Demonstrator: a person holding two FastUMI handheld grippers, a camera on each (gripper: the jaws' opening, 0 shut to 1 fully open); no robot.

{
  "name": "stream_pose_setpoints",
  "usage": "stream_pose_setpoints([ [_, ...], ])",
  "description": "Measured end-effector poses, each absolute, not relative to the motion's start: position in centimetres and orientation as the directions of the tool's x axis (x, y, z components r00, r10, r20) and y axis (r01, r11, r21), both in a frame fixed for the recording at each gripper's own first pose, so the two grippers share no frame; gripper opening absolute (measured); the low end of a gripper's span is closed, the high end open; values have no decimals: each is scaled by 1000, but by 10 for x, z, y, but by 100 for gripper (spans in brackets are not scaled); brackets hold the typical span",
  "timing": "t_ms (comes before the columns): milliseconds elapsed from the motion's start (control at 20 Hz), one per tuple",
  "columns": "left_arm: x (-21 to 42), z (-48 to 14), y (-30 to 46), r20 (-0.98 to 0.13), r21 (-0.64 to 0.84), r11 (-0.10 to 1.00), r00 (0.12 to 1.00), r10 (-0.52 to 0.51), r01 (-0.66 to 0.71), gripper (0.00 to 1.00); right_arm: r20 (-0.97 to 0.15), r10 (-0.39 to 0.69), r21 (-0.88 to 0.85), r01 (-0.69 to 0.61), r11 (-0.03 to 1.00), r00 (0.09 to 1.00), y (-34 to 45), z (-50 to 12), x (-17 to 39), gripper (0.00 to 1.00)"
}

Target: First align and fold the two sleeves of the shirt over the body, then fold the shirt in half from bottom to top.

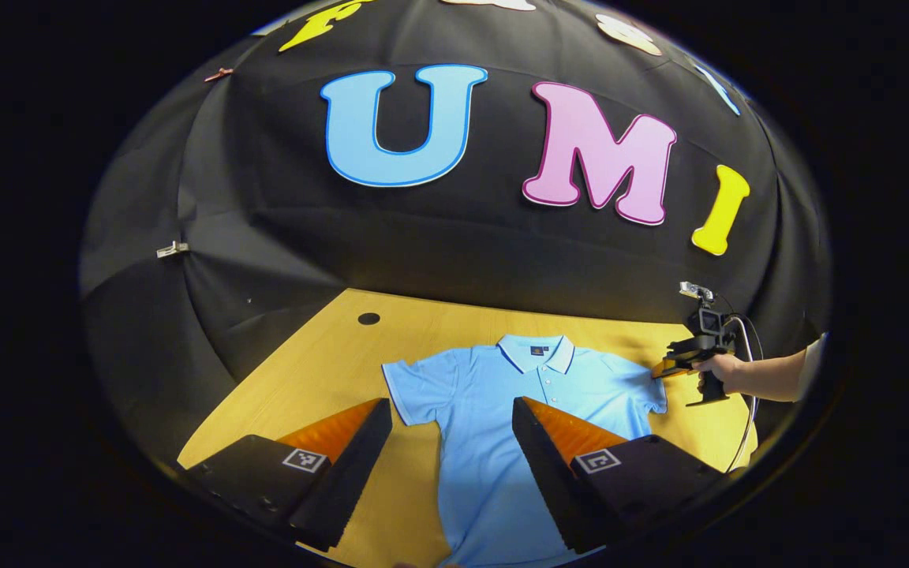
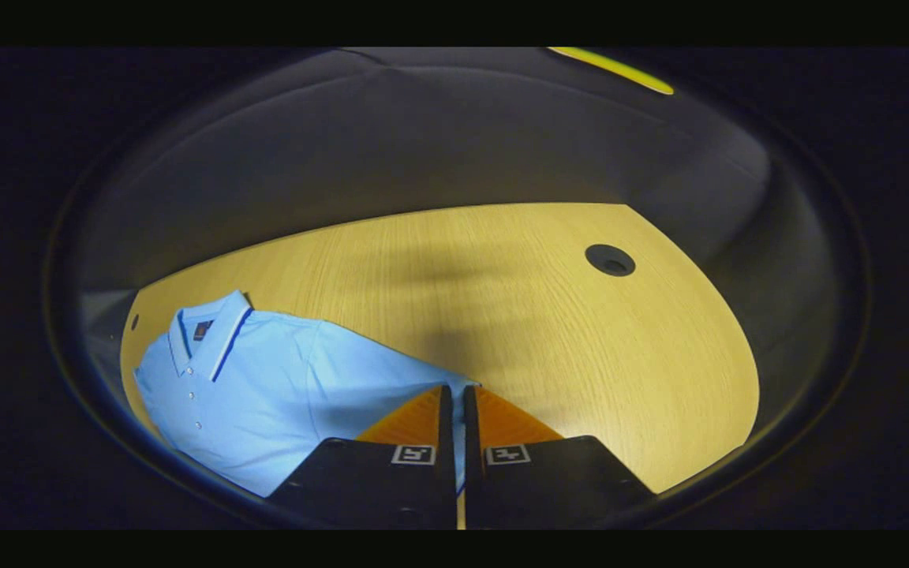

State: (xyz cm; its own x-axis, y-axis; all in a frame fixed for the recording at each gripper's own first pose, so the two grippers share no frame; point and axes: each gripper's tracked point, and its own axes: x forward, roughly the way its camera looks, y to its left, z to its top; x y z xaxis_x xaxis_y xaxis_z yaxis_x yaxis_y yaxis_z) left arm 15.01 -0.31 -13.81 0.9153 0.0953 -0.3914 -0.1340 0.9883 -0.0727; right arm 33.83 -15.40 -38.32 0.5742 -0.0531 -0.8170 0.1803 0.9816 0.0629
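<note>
Holding my left gripper (image 1: 450, 410) wide open and empty above the shirt (image 1: 502, 394) lying flat on the table (image 1: 320, 355), I have my right gripper (image 2: 454, 394) pinched onto its sleeve edge (image 2: 458, 385).

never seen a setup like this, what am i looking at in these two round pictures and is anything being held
A person holds a hand-held gripper in each hand, and a fisheye camera rides on each. The left gripper view looks over the left hand-held gripper, fingers apart, at a light blue polo shirt lying flat on a wooden table. Farther off is the person's hand with the other tool. The right gripper view looks along the right hand-held gripper, whose fingers are closed on the edge of the shirt's sleeve.
</note>
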Motion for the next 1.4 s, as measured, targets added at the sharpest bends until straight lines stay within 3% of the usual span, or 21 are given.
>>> stream_pose_setpoints([
  [150, 147, -137, 0, -389, -75, 986, 915, 106, -146, 99, -813, -35, 72, 160, 984, 581, -149, -381, 340, 14],
  [500, 131, -143, -1, -386, -52, 988, 915, 117, -148, 98, -752, 17, 76, 62, 995, 659, -104, -326, 348, 8],
  [550, 130, -143, -1, -386, -53, 987, 915, 117, -149, 98, -746, 26, 64, 32, 997, 666, -94, -320, 349, 2],
  [650, 134, -141, -4, -380, -65, 987, 918, 111, -146, 98, -733, 53, 47, -27, 999, 678, -64, -307, 350, 8],
  [700, 135, -140, -5, -378, -68, 987, 919, 108, -144, 98, -730, 74, 52, -52, 997, 679, -46, -303, 348, 2],
  [750, 137, -139, -6, -370, -71, 988, 923, 105, -141, 98, -727, 128, 88, -94, 992, 674, -7, -297, 344, 8],
  [950, 134, -138, -3, -359, -84, 986, 927, 107, -146, 98, -728, 230, 121, -210, 970, 646, 82, -296, 324, 8],
  [1000, 133, -138, 0, -356, -91, 984, 928, 109, -151, 98, -729, 274, 146, -249, 957, 627, 108, -298, 314, 2],
  [1150, 129, -142, 13, -352, -109, 981, 929, 115, -163, 98, -718, 352, 169, -340, 925, 600, 162, -297, 290, 39],
  [1200, 131, -142, 17, -351, -110, 980, 929, 117, -165, 98, -709, 362, 166, -356, 920, 604, 169, -293, 283, 56],
  [1300, 139, -146, 29, -348, -108, 980, 929, 123, -170, 98, -696, 372, 168, -364, 916, 614, 175, -287, 271, 100],
  [1400, 155, -150, 41, -349, -108, 981, 930, 116, -163, 98, -683, 358, 161, -346, 924, 637, 162, -273, 262, 98],
])
